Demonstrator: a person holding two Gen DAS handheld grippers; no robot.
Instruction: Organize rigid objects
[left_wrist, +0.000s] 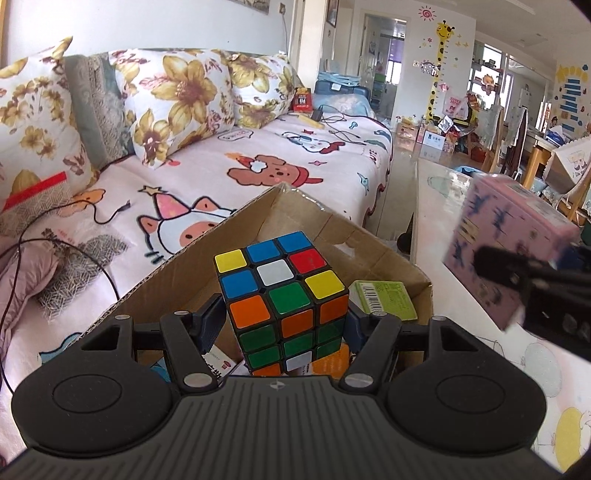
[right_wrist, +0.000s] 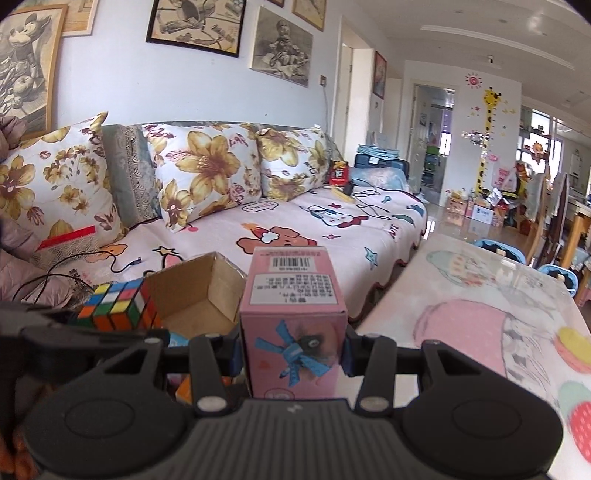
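Observation:
My left gripper (left_wrist: 282, 321) is shut on a Rubik's cube (left_wrist: 282, 295) and holds it over an open cardboard box (left_wrist: 369, 240). The box holds a green packet (left_wrist: 384, 299) and other small packages. My right gripper (right_wrist: 291, 350) is shut on a tall pink carton (right_wrist: 293, 314) with a barcode on top, held just right of the box (right_wrist: 199, 291). The pink carton shows blurred at the right of the left wrist view (left_wrist: 506, 243). The cube shows at the left of the right wrist view (right_wrist: 114, 302).
A sofa (left_wrist: 258, 158) with a pink cartoon cover, floral cushions (left_wrist: 177, 99) and loose cables lies behind the box. A table (right_wrist: 480, 314) with a pastel cartoon cloth extends to the right. Chairs and clutter stand at the far right.

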